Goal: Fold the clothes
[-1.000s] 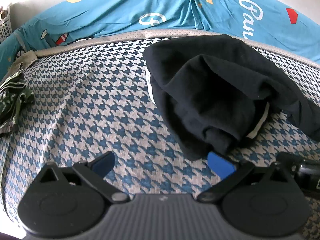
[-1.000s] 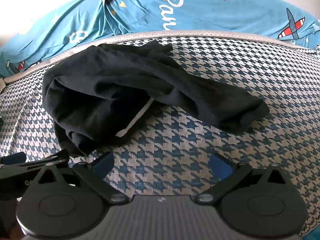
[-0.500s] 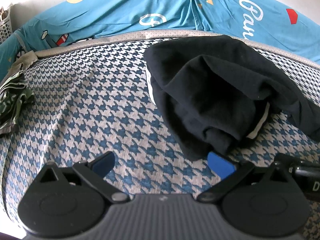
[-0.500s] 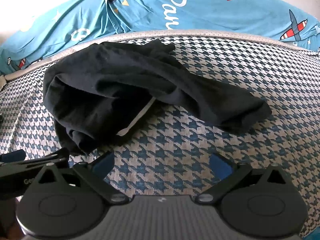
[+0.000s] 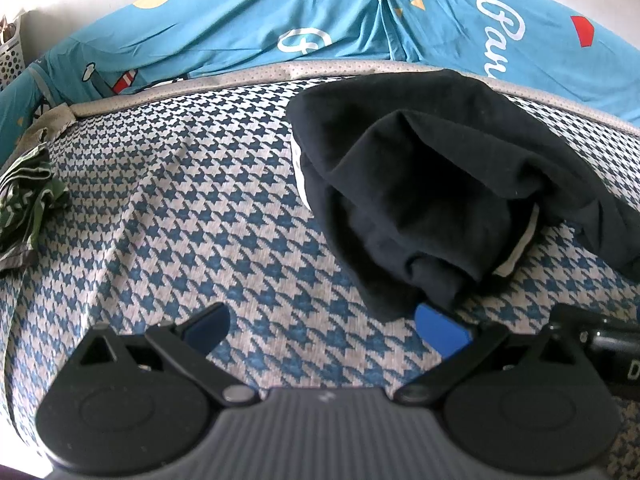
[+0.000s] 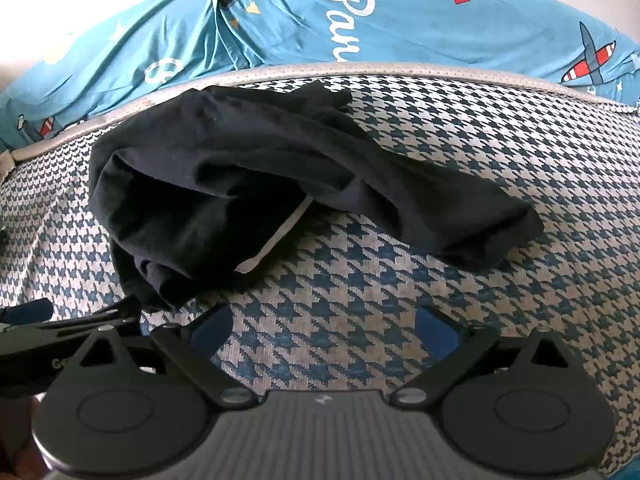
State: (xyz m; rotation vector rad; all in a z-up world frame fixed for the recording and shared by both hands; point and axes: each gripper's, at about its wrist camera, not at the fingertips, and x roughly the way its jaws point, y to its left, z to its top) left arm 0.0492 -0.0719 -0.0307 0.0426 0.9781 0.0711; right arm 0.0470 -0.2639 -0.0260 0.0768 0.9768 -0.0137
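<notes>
A crumpled black garment (image 5: 432,184) with a white inner strip lies on the blue-and-white houndstooth cover (image 5: 200,208). In the left wrist view it is ahead and to the right; its near hem reaches my right blue fingertip (image 5: 440,328). My left gripper (image 5: 324,324) is open and empty, low over the cover. In the right wrist view the garment (image 6: 248,184) spreads ahead and to the left. My right gripper (image 6: 324,326) is open and empty, just short of the garment's near edge. Each gripper shows at the other view's edge.
A green patterned cloth (image 5: 28,200) lies at the far left of the cover. Turquoise printed bedding (image 5: 320,20) rises behind the grey piped edge (image 5: 240,76); it also shows in the right wrist view (image 6: 360,24). A white perforated basket (image 5: 10,56) stands at the far left.
Almost nothing. Both grippers stay open; the right wrist view has crept very slightly rightward, and the garment has not moved.
</notes>
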